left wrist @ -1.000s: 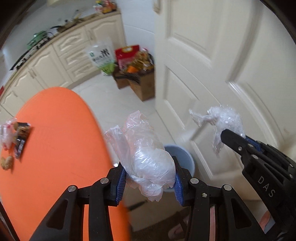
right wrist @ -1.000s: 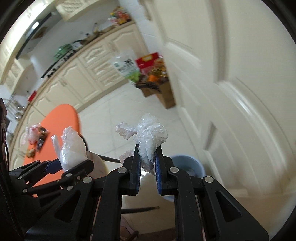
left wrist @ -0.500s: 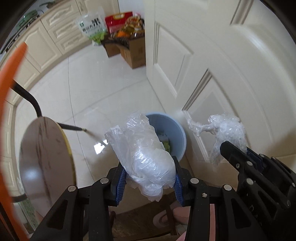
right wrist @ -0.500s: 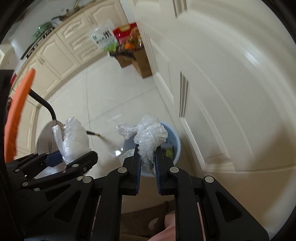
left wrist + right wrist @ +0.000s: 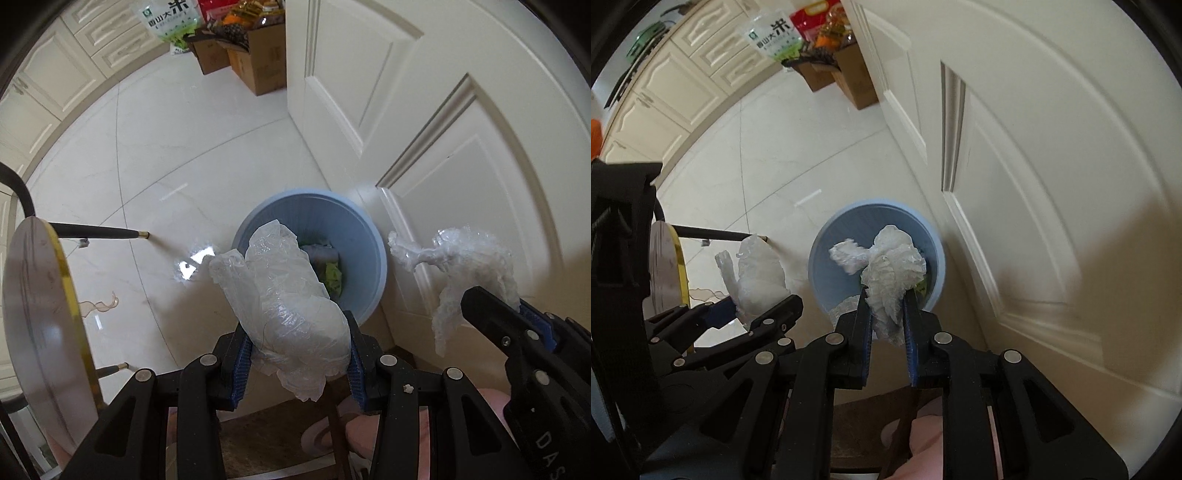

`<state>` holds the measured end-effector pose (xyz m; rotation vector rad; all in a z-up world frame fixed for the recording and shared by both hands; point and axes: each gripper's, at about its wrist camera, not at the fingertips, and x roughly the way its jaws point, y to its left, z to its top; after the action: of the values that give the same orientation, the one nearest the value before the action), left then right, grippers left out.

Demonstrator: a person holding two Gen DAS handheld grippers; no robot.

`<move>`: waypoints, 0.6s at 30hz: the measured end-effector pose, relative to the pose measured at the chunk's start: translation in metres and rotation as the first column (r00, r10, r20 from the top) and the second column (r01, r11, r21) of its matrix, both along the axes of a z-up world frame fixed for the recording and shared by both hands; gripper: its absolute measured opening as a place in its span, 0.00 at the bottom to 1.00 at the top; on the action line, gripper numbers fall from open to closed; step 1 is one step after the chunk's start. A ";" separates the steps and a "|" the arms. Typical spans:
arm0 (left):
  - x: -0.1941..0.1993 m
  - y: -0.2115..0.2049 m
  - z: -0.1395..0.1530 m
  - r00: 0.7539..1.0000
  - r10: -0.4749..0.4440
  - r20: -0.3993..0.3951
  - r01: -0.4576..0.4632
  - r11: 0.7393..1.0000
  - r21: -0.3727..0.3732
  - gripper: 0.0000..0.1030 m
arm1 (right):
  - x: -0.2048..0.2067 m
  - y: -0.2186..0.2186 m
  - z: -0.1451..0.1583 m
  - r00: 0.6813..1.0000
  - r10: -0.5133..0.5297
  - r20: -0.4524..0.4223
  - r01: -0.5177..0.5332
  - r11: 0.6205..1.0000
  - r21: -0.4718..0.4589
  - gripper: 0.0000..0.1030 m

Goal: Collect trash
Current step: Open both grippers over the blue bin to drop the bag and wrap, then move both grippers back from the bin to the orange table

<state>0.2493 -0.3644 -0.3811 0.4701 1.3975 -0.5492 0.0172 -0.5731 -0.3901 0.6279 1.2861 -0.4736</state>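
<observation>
My left gripper [image 5: 298,347] is shut on a bulky clear plastic bag [image 5: 284,302] and holds it above the near rim of a light blue bin [image 5: 365,236] on the floor. My right gripper [image 5: 888,314] is shut on a crumpled clear plastic wrap [image 5: 890,269] and holds it over the same bin [image 5: 827,254]. The bin holds some green and white scraps [image 5: 332,273]. The right gripper with its wrap [image 5: 476,269] shows at the right of the left wrist view. The left gripper's bag [image 5: 757,273] shows at the left of the right wrist view.
A white panelled door [image 5: 424,110] stands just right of the bin. A round stool [image 5: 40,332] with black legs is at the left. Cardboard boxes [image 5: 255,59] with groceries sit by cream cabinets [image 5: 683,77] at the far side of the tiled floor [image 5: 166,155].
Both grippers have swung down and away from the orange table toward the floor. The blue bin is now larger and directly below the two held pieces of plastic.
</observation>
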 end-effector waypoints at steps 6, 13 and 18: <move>0.017 -0.007 -0.025 1.000 0.001 -0.027 -0.002 1.000 -0.028 0.42 | 0.007 -0.004 -0.011 1.000 0.015 0.004 -0.015 1.000 0.019 0.17; 0.038 0.008 -0.057 0.992 0.008 -0.122 -0.008 1.000 0.006 0.51 | -0.003 -0.009 -0.003 1.000 -0.006 -0.007 0.005 0.999 -0.045 0.64; 0.044 0.012 -0.069 0.990 0.004 -0.140 -0.001 1.000 0.019 0.53 | -0.009 -0.009 0.001 0.999 -0.019 -0.033 0.017 0.999 -0.049 0.64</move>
<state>0.2930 -0.3521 -0.4504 0.4518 1.5389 -0.5759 0.0084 -0.5816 -0.3889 0.5934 1.2976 -0.5305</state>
